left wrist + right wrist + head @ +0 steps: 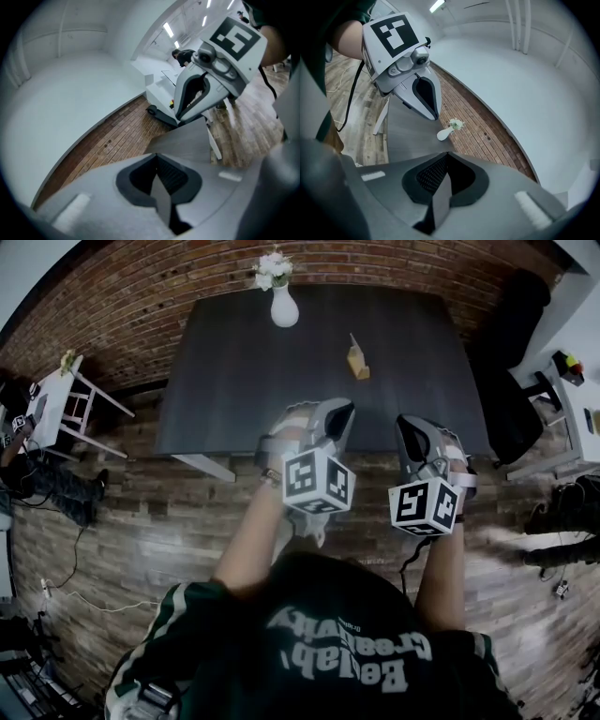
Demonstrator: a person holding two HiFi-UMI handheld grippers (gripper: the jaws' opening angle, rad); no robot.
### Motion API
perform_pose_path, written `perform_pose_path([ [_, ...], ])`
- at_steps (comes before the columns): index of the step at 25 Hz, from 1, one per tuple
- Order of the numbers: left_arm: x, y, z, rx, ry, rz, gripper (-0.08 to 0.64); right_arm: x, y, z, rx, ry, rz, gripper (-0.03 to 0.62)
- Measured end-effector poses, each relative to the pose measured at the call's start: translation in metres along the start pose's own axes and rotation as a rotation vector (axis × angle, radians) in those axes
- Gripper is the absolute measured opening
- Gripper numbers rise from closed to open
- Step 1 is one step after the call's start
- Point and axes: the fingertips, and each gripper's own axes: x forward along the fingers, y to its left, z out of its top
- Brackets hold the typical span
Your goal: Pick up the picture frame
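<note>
**While the left tongs (341, 414) and the right tongs (404, 426) were shut, the picture frame (357, 360) stood free on the worktop (234, 381)**

As the head view looked down, the small yellowish picture frame stood on the dark worktop, right of its middle. It was at about 12 o'clock from the left tongs and 11 o'clock from the right tongs, well apart from both. The two pairs hung side by side over the near edge. Both gripper views showed the jaws pressed together with nothing between them. A white vase (284, 306) of flowers stood at 10 o'clock from the frame, near the far edge by the brick wall (141, 296).
</note>
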Motion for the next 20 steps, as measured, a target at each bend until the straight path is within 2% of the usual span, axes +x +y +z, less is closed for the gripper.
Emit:
perform_pose_path([
  [4,0.024,0.016,-0.008,-0.024,-0.015,-0.019,0.003,0.028,-0.011,-0.001,0.003,0.016,0.007,0.006],
  [20,0.129,0.075,-0.059,-0.013,-0.03,-0.12,0.003,0.155,-0.048,-0.005,0.043,0.056,0.044,0.006],
])
